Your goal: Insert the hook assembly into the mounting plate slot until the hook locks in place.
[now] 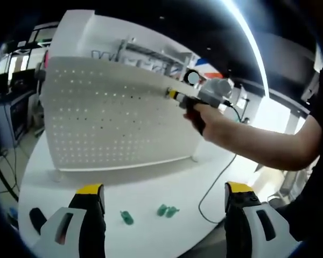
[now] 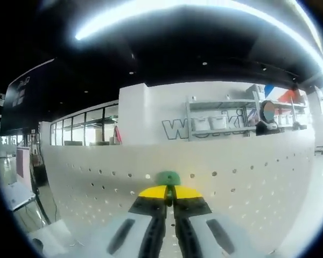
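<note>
A white perforated mounting plate point(image 1: 113, 118) stands upright on the white table point(image 1: 151, 180). In the left gripper view a hand holds my right gripper point(image 1: 171, 94) with its yellow tips against the plate's upper right part. In the right gripper view, my right gripper point(image 2: 169, 192) is shut on a green hook point(image 2: 167, 178), pressed up to the plate point(image 2: 231, 183) in a row of holes. My left gripper point(image 1: 164, 191) hangs open over the table's front, nothing between its fingers. Loose green hooks point(image 1: 127, 217) point(image 1: 167, 210) lie on the table below it.
A person's forearm point(image 1: 258, 142) reaches in from the right. A dark cable point(image 1: 220, 177) trails across the table's right side to its edge. Behind the plate are a white wall and shelves with bins point(image 2: 220, 121). Equipment stands at the far left point(image 1: 5, 115).
</note>
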Demonstrator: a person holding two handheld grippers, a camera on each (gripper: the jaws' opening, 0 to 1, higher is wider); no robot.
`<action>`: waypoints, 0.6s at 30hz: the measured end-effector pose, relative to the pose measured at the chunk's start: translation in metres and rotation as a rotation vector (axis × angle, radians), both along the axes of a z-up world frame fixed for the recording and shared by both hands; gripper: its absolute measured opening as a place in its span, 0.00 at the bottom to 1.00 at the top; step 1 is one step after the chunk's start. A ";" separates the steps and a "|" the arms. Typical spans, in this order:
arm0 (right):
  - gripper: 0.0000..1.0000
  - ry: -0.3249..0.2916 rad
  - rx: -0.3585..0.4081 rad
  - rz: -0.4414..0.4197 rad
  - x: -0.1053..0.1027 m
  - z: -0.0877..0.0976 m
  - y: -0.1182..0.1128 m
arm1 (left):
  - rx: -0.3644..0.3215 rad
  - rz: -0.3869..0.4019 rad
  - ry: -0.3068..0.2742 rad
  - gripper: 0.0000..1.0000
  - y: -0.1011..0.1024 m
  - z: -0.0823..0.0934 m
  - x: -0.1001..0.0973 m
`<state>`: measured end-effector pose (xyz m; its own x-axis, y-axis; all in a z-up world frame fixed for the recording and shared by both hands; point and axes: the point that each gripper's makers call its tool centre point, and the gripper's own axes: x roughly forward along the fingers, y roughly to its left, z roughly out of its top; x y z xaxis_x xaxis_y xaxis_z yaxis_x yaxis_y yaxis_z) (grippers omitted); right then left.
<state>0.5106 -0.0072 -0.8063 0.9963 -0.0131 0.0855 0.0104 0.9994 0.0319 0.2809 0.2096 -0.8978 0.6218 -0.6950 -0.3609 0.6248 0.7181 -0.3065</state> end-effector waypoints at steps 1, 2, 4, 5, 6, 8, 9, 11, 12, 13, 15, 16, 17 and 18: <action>0.01 0.000 -0.006 0.000 0.000 0.000 0.000 | 0.000 -0.001 0.001 0.94 0.000 0.000 0.000; 0.01 0.003 0.011 -0.002 0.000 0.000 0.000 | 0.001 -0.003 0.000 0.94 -0.001 -0.001 0.000; 0.01 0.008 0.030 -0.006 -0.001 0.000 0.000 | 0.012 -0.011 -0.002 0.95 -0.003 -0.002 -0.001; 0.01 0.010 0.040 -0.010 -0.001 0.000 0.000 | 0.032 -0.015 -0.015 0.97 -0.003 -0.002 0.000; 0.01 0.012 0.049 -0.011 -0.002 0.000 0.000 | 0.043 -0.021 -0.022 0.97 -0.004 -0.002 -0.001; 0.02 0.023 0.047 -0.008 -0.001 0.000 0.001 | 0.051 -0.026 -0.028 0.97 -0.004 -0.001 -0.002; 0.04 0.032 0.047 -0.005 0.000 0.000 0.001 | 0.050 -0.024 -0.029 0.98 -0.004 -0.001 -0.001; 0.04 0.046 0.038 -0.002 -0.001 0.000 0.002 | 0.043 -0.018 -0.027 0.97 -0.002 0.000 -0.001; 0.04 0.045 0.058 0.002 -0.001 0.000 0.002 | 0.038 -0.013 -0.026 0.97 0.000 -0.001 -0.002; 0.04 0.040 0.069 0.006 -0.002 0.001 0.002 | 0.038 -0.010 -0.024 0.97 0.000 -0.001 -0.002; 0.06 0.038 0.071 0.015 -0.003 0.001 0.003 | 0.041 -0.003 -0.022 0.97 0.002 -0.002 -0.003; 0.07 0.037 0.069 0.016 -0.003 0.002 0.004 | 0.041 -0.001 -0.022 0.97 0.003 -0.002 -0.003; 0.08 0.037 0.065 0.019 -0.003 0.002 0.004 | 0.040 0.000 -0.022 0.97 0.004 -0.001 -0.003; 0.10 0.034 0.065 0.019 -0.004 0.004 0.005 | 0.039 0.001 -0.023 0.97 0.004 -0.001 -0.003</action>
